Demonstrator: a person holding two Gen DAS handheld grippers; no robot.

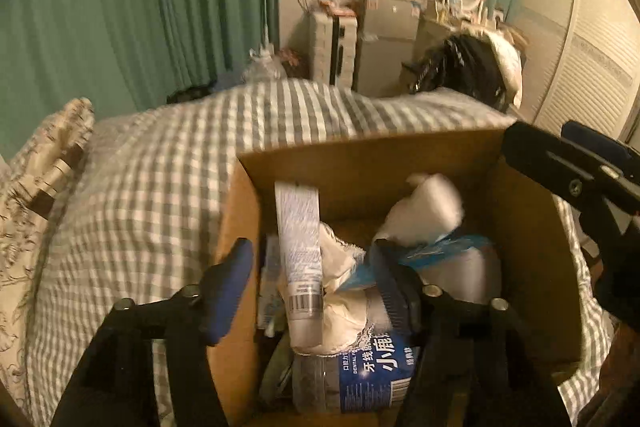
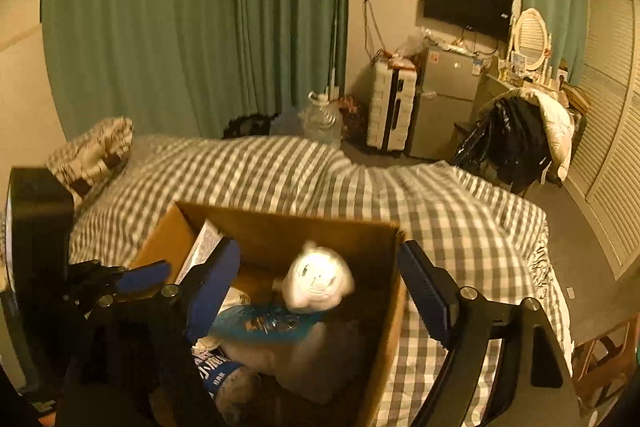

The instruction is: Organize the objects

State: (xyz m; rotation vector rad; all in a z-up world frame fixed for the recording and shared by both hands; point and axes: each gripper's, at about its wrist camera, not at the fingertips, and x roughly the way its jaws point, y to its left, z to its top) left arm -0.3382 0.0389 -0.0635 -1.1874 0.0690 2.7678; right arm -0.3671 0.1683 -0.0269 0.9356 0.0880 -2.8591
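An open cardboard box (image 1: 360,155) (image 2: 280,223) sits on the bed. Inside lie a white tube (image 1: 298,251), a white plush toy (image 2: 318,279) (image 1: 428,207), a blue wrapper (image 2: 264,323) (image 1: 440,247) and a blue-labelled dental floss tub (image 1: 360,371). My left gripper (image 1: 312,287) is open over the box's left side. The tube lies between its fingers untouched, and its left finger (image 1: 232,287) hangs over the box wall. My right gripper (image 2: 320,291) is open around the plush toy without pressing it, and its right finger (image 2: 424,295) stands past the box's right wall.
The bed has a grey and white checked cover (image 2: 440,211) and a patterned pillow (image 2: 96,151) at the left. Beyond it are green curtains (image 2: 180,27), a white suitcase (image 2: 392,107), a small fridge (image 2: 444,103) and a chair with clothes (image 2: 520,135). A wooden stool (image 2: 608,359) stands lower right.
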